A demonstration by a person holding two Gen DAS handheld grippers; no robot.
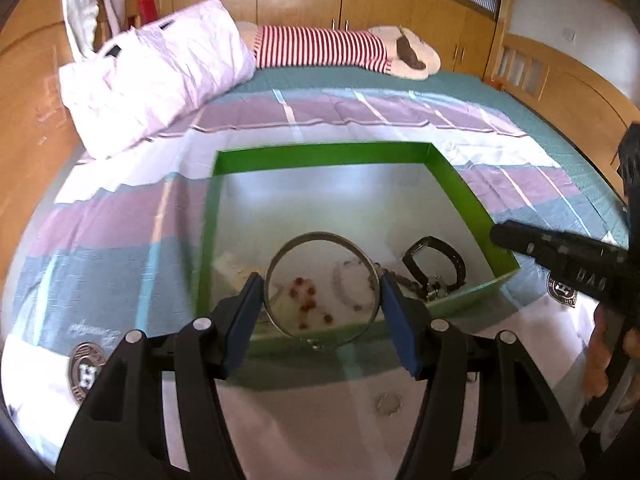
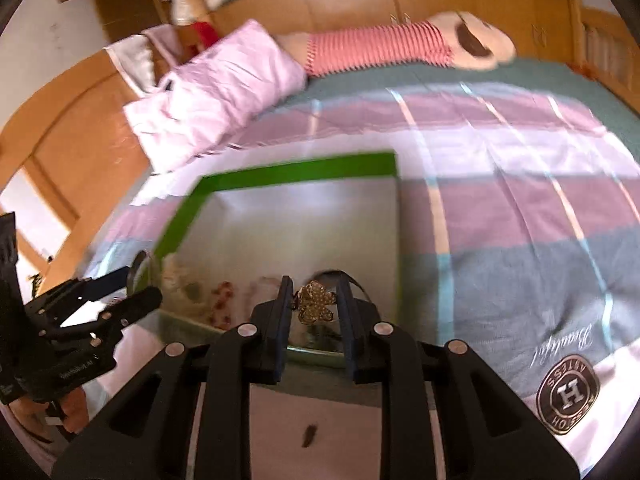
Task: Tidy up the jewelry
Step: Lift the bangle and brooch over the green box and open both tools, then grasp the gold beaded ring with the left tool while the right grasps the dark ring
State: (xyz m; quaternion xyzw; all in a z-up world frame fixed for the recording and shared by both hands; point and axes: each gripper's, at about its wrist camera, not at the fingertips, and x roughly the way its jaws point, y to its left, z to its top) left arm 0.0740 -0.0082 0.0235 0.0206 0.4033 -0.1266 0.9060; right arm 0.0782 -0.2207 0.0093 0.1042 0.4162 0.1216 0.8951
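Fingers (image 1: 248,312) of left gripper (image 1: 322,312) clamp a bangle (image 1: 280,256); right gripper (image 2: 313,310) pinches a flower brooch (image 2: 316,302), both above green box (image 1: 320,154) on bed (image 1: 120,216).

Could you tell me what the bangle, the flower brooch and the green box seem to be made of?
Bangle: thin, silvery, glossy hoop, probably metal. Flower brooch: gold-coloured petals with a pebbled, sparkly surface, likely gold-tone metal set with tiny stones, though blur leaves that open. Green box: thin, flat, matte green walls with sharp folded corners and a pale lining, most likely cardboard.
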